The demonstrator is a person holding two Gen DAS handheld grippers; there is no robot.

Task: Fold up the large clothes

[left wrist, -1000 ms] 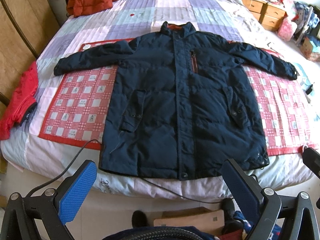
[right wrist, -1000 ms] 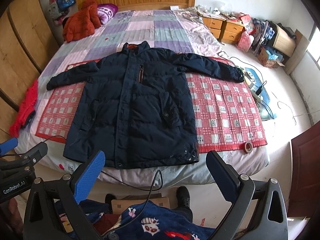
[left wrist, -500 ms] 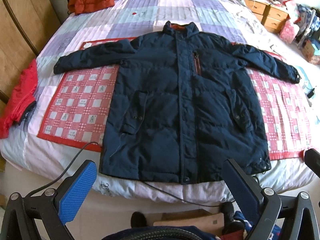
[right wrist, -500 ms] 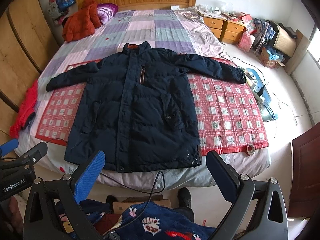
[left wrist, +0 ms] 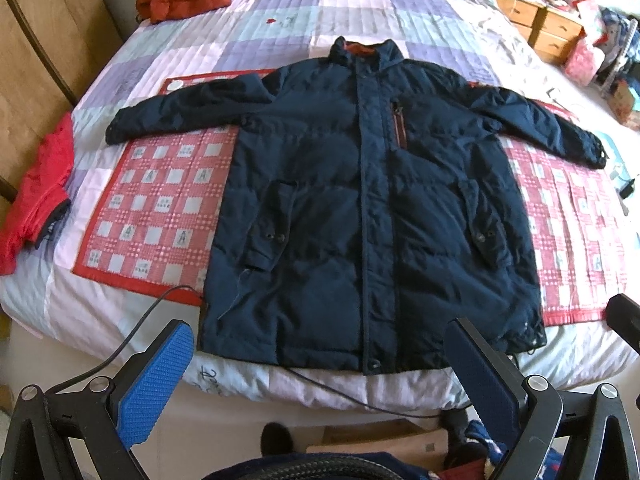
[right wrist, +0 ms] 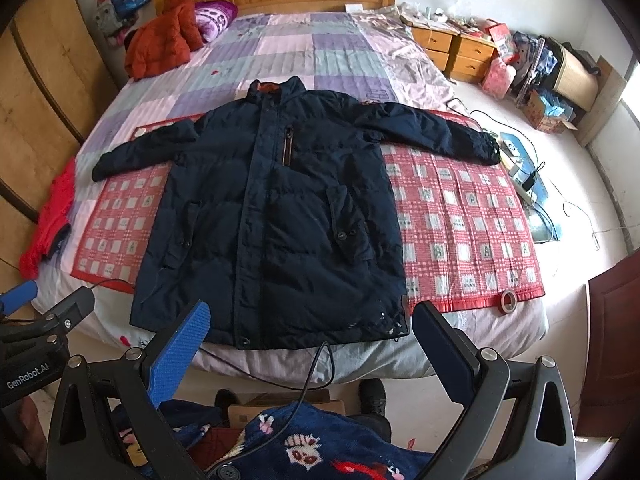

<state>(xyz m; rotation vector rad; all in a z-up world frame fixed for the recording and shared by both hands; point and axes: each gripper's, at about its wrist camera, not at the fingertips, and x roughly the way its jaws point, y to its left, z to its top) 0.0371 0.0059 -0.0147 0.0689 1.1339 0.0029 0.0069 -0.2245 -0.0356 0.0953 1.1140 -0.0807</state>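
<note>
One navy padded coat (left wrist: 360,200), zipped, front up, both sleeves spread wide, collar toward the headboard, lying across a red checked mat (left wrist: 160,200) on the quilted bed (left wrist: 280,12); hem near the bed's foot edge. Left gripper (left wrist: 320,380) and right gripper (right wrist: 308,356): jaws spread, empty, held above the foot of the bed, clear of the fabric. Step: approach, no fold begun. Next move likely calls for pinching a sleeve cuff (right wrist: 486,148) and drawing it across the chest.

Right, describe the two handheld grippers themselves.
Both are black frames with silver bolts. The left gripper and right gripper each carry ribbed blue pads on their fingers. A black cable trails near the right one; white GenRobot.AI lettering marks the left.
</note>
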